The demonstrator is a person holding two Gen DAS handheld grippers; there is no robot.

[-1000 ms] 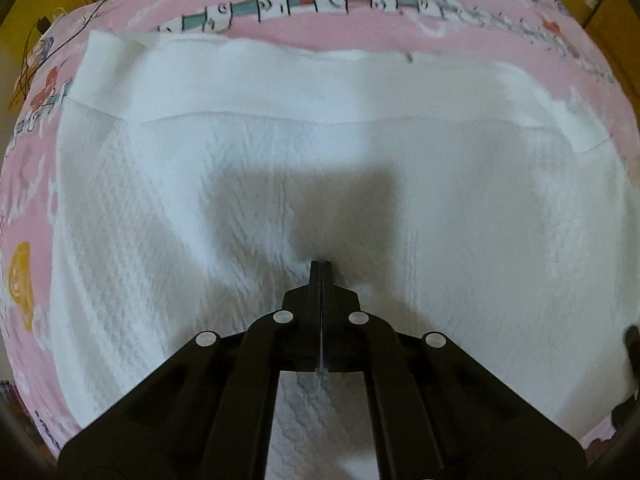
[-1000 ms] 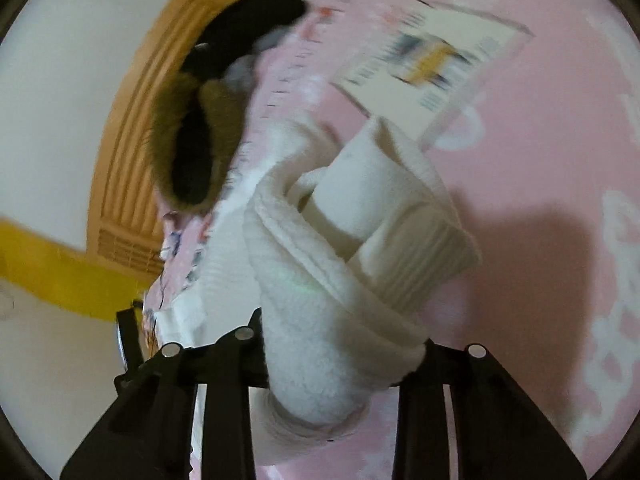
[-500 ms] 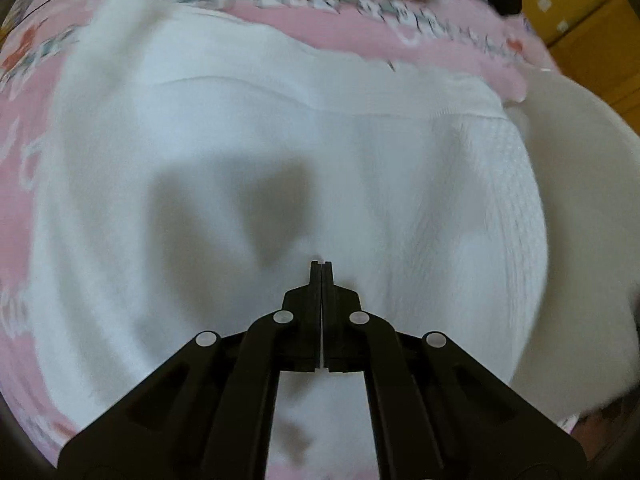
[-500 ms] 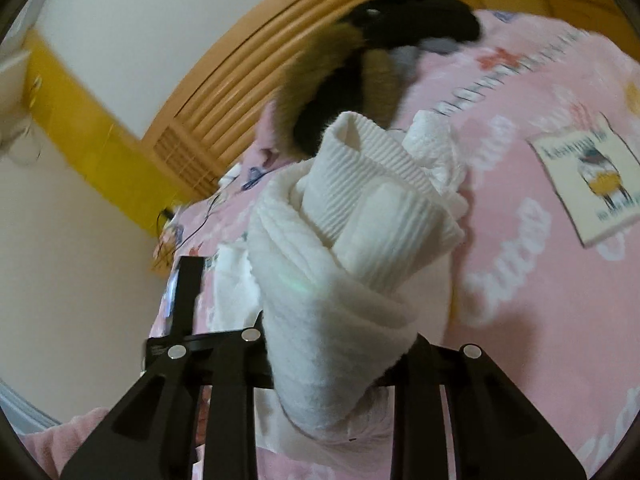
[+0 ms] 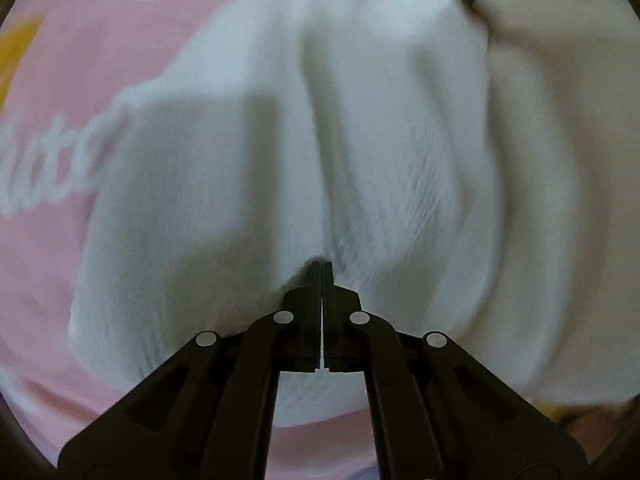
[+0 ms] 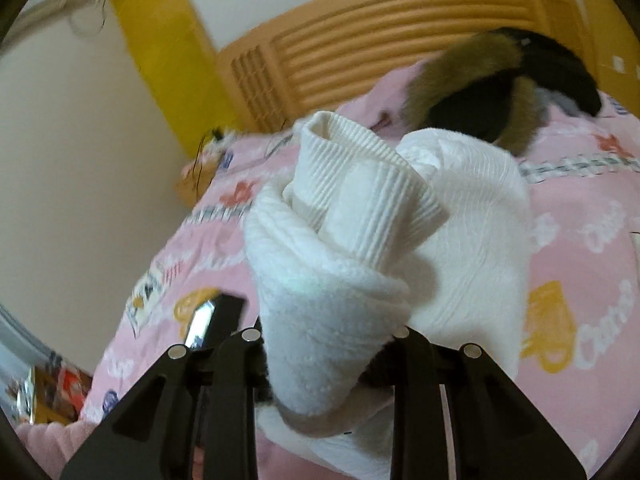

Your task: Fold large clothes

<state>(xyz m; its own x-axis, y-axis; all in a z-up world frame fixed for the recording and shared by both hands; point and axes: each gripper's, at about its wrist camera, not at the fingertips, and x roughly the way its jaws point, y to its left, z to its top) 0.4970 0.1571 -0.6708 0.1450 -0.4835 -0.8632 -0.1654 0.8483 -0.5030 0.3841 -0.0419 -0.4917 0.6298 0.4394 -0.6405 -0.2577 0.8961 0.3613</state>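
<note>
A large white knit sweater (image 5: 400, 140) lies spread on a pink printed bedcover (image 5: 100, 60). My left gripper (image 5: 322, 268) is shut, and its tips press down into the sweater, where the cloth puckers around them. The picture is blurred by motion. My right gripper (image 6: 324, 344) is shut on a bunched sleeve (image 6: 320, 300) of the same sweater and holds it up above the bed. The sleeve's ribbed cuff (image 6: 360, 200) sticks up out of the bundle. The cloth hides the right fingertips. More of the sweater (image 6: 472, 240) hangs behind the bundle.
A dark jacket with a brown fur trim (image 6: 500, 96) lies at the head of the bed, below the wooden headboard (image 6: 380, 40). A black part with a shiny face (image 6: 212, 320) shows left of the bundle. The bedcover (image 6: 580, 208) reaches to the right. A wall stands at the left.
The left gripper, still shut, has swept across the sweater and turned, so pink cover now shows at its left. The right gripper has risen and rolled with the sleeve bundle; the headboard now lies level.
</note>
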